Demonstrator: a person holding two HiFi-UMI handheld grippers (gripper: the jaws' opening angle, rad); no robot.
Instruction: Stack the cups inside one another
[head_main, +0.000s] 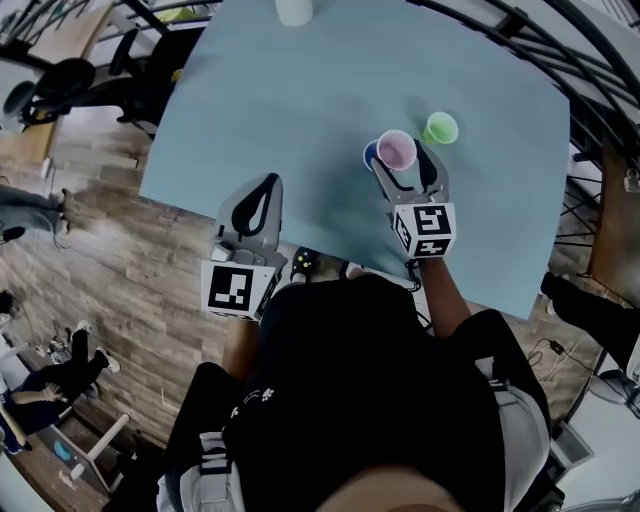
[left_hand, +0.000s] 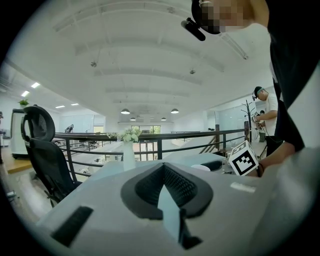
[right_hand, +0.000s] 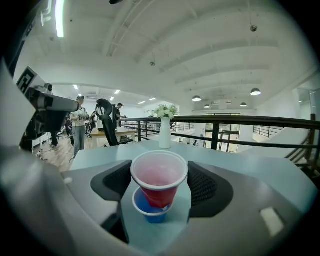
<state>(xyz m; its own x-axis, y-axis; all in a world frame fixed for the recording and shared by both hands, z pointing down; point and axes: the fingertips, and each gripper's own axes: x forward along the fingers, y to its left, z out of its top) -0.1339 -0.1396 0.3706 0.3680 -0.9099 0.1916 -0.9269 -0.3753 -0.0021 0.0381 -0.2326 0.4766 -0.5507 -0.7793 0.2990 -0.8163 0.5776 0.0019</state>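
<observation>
A red cup with a pale inside sits between the jaws of my right gripper, which is shut on it. In the right gripper view the red cup hangs with its bottom dipping into a blue cup standing on the light blue table. The blue cup peeks out at the red cup's left. A green cup stands upright just beyond, to the right. My left gripper hovers at the table's near edge, shut and holding nothing; its fingertips meet.
A white vase stands at the table's far edge, with flowers in the vase. A black railing runs behind the table. An office chair stands to the left, over wooden floor.
</observation>
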